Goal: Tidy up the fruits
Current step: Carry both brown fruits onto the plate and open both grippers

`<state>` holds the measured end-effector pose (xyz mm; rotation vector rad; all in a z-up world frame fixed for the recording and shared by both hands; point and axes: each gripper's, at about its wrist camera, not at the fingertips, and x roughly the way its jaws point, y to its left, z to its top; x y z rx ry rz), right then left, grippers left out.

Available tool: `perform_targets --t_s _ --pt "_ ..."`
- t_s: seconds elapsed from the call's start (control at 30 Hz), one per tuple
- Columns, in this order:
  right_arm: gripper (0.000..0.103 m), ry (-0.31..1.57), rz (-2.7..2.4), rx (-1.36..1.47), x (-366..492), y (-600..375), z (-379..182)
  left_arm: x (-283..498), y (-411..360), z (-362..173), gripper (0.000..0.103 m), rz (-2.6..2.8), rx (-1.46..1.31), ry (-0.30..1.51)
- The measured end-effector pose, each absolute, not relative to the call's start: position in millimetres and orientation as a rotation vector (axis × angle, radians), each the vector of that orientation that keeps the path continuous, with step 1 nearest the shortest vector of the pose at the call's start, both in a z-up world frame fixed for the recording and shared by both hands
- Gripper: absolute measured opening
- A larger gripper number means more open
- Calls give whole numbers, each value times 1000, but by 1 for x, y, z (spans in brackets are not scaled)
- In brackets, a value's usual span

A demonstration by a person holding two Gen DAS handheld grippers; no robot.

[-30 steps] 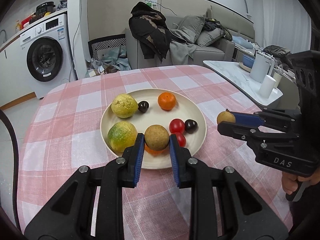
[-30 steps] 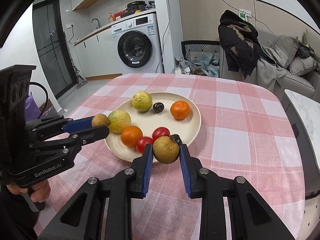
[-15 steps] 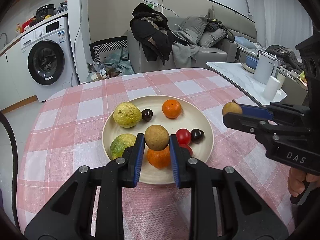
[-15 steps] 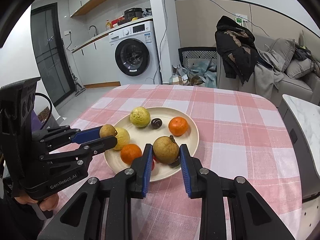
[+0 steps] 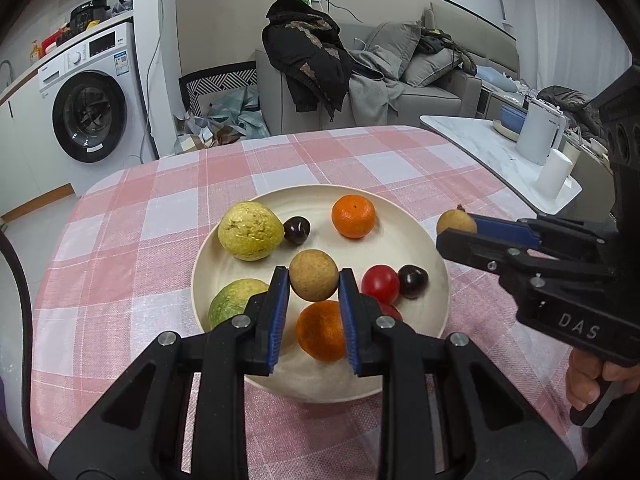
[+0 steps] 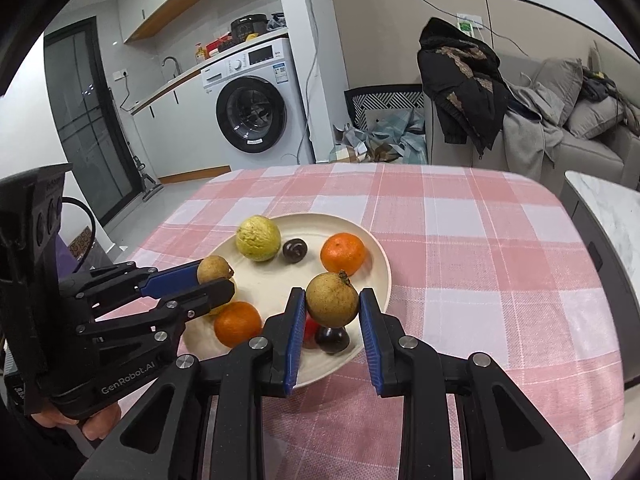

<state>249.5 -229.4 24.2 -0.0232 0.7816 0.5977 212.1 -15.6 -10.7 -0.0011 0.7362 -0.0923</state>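
A cream plate (image 5: 416, 240) (image 6: 376, 256) sits on the pink checked table. It holds a yellow guava (image 5: 249, 230), a green guava (image 5: 234, 304), two oranges (image 5: 353, 216) (image 5: 320, 330), red tomatoes (image 5: 380, 282) and two dark fruits (image 5: 297, 230) (image 5: 413, 281). My left gripper (image 5: 314, 286) is shut on a brown round fruit (image 5: 313, 281) above the plate's near side; it also shows in the right wrist view (image 6: 216, 269). My right gripper (image 6: 331, 306) is shut on a second brown fruit (image 6: 332, 299) over the plate's right rim, also seen in the left wrist view (image 5: 456, 222).
A white side table (image 5: 492, 152) with a kettle (image 5: 538, 134) stands right of the table. A sofa with clothes (image 5: 360, 64) and a washing machine (image 5: 92, 96) lie beyond the far edge. The cloth (image 6: 500, 280) right of the plate is bare.
Both grippers have risen and drawn back, each carrying its brown fruit higher above the plate. The fruits on the plate have stayed put.
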Motion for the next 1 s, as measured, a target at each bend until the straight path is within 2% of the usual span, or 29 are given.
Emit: perform_targets --t_s 0.43,0.73,0.83,0.9,0.97,1.0 --pt "28 825 574 16 267 -224 1 233 -16 -31 22 -81 -7 756" --pt "47 767 567 23 255 -235 16 224 -5 -25 25 -63 -25 730" --pt "59 757 553 32 251 -245 21 214 -1 -17 43 -53 -29 706" --pt "80 748 547 36 246 -252 24 207 2 -12 61 -42 -33 687" --pt "90 735 542 39 242 -258 27 199 4 -8 70 -40 -34 675" --pt "91 727 537 37 239 -261 28 194 6 -6 75 -42 -35 669"
